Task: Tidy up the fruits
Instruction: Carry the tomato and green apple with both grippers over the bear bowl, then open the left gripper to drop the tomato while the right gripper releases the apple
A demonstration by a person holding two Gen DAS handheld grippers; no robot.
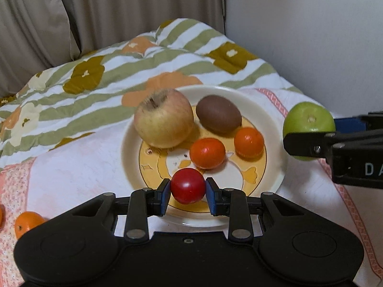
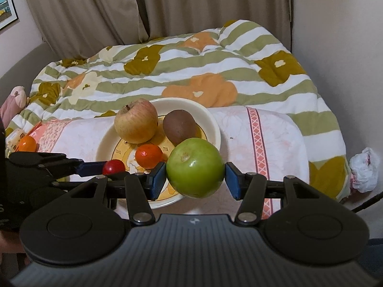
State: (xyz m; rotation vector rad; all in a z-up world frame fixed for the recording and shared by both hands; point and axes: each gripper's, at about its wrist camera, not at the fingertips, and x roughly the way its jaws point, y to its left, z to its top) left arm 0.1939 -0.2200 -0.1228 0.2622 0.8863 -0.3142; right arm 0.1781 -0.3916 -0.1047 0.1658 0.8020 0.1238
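Note:
A cream plate (image 1: 129, 143) with a yellow pattern lies on the bed. On it sit a yellow-pink apple (image 1: 163, 118), a brown kiwi (image 1: 218, 114) and two small oranges (image 1: 207, 153) (image 1: 249, 142). My left gripper (image 1: 188, 189) is shut on a small red tomato (image 1: 188, 189) just above the plate's near side. My right gripper (image 2: 195, 171) is shut on a green apple (image 2: 195, 167), held at the plate's right edge; the green apple also shows in the left wrist view (image 1: 308, 124). The plate (image 2: 215, 124), apple (image 2: 136, 124), kiwi (image 2: 179, 126) and tomato (image 2: 113, 166) show in the right wrist view.
A loose orange (image 1: 27, 222) lies on the pink-white cloth (image 1: 71, 167) left of the plate, and shows in the right wrist view (image 2: 27, 143). A flowered striped quilt (image 1: 107, 67) is bunched behind the plate. Curtains and a wall stand behind. A crumpled white bag (image 2: 365, 169) lies at far right.

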